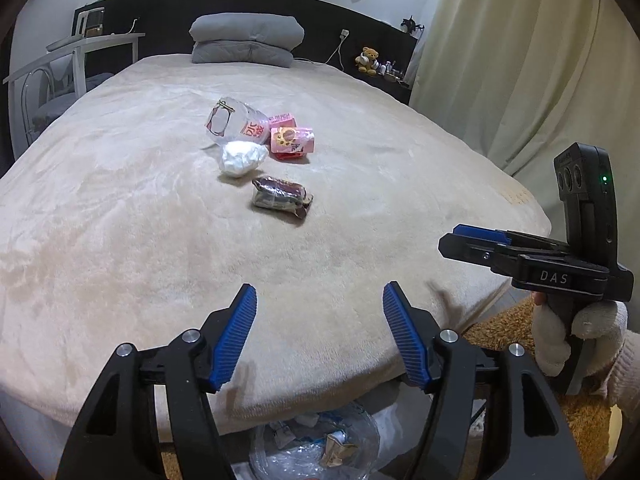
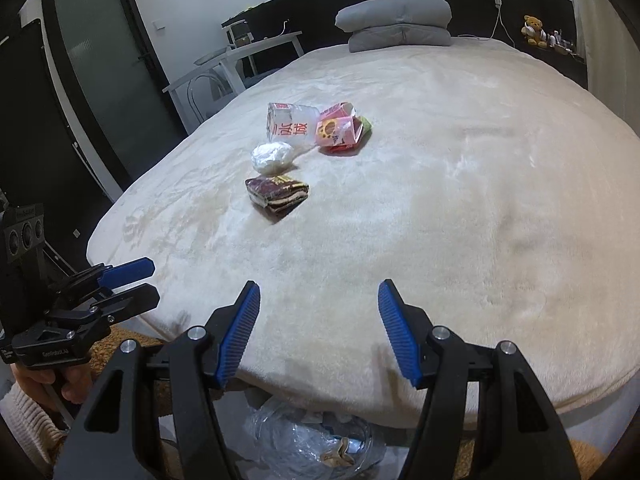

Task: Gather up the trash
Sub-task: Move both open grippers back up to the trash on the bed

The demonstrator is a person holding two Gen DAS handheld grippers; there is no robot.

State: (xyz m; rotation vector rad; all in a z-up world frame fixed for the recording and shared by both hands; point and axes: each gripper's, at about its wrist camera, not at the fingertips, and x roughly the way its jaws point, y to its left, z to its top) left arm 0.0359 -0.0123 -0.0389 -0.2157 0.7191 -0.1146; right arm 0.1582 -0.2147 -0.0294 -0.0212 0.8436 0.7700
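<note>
Several pieces of trash lie mid-bed on the cream blanket (image 1: 120,208): a clear plastic bag with red print (image 1: 234,122), pink cartons (image 1: 290,138), a crumpled white wad (image 1: 242,158) and a dark brown wrapper (image 1: 282,196). The same wrapper (image 2: 277,193), wad (image 2: 272,157), bag (image 2: 290,124) and cartons (image 2: 340,128) show in the right wrist view. My left gripper (image 1: 320,334) is open and empty over the bed's near edge. My right gripper (image 2: 319,330) is open and empty beside it. Each appears side-on in the other's view: right (image 1: 468,242), left (image 2: 146,280).
A clear trash bag (image 1: 316,444) holding scraps sits on the floor below the bed edge, also in the right wrist view (image 2: 316,444). Grey pillows (image 1: 246,40) lie at the headboard. A white desk (image 1: 76,56) stands left, curtains (image 1: 520,60) right, a door (image 2: 104,52) far left.
</note>
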